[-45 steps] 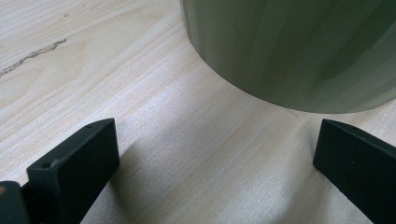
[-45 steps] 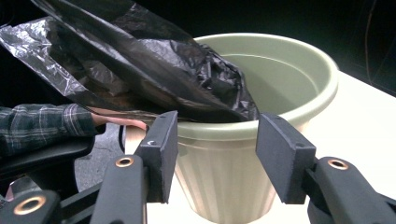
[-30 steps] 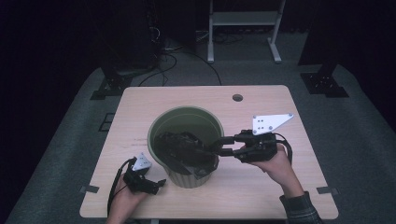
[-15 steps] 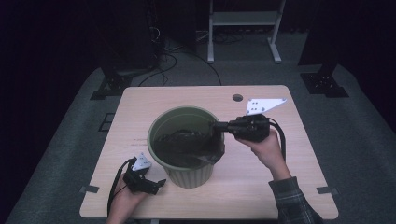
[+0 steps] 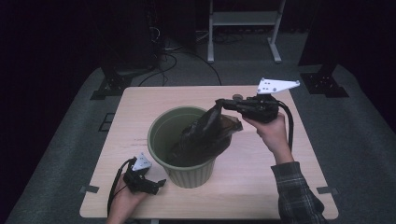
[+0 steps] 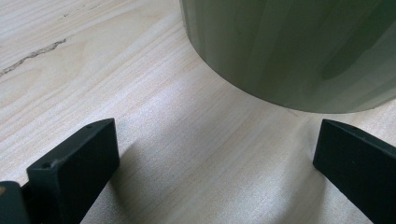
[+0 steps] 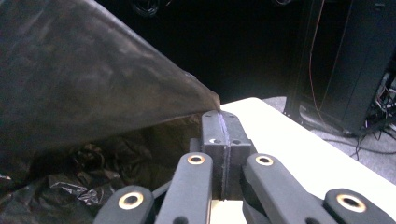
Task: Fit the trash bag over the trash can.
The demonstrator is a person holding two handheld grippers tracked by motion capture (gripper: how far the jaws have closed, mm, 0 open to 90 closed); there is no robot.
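A round olive-green bin [image 5: 187, 175] stands mid-table with a black plastic bag [image 5: 205, 133] inside it. My right gripper [image 5: 223, 103] hangs above the bin's far right rim, shut on a corner of the bag, which stretches up out of the bin. In the right gripper view the jaws [image 7: 225, 123] are pressed together on the bag's [image 7: 84, 79] edge. My left gripper [image 5: 159, 183] rests on the table at the bin's near left foot. Its jaws [image 6: 215, 158] stand open and apart from the bin's wall [image 6: 289, 46], with nothing between them.
The light wooden table [image 5: 261, 186] has bare room to the right of and behind the bin. A small dark round fitting [image 5: 237, 97] sits near the far edge. Beyond the table are a white metal stand [image 5: 243, 18], cables on the floor and black stand bases.
My right gripper closed on the bag inside the bin, then rose and drew back toward the far right, pulling the bag's corner up over the rim. The left gripper has not moved.
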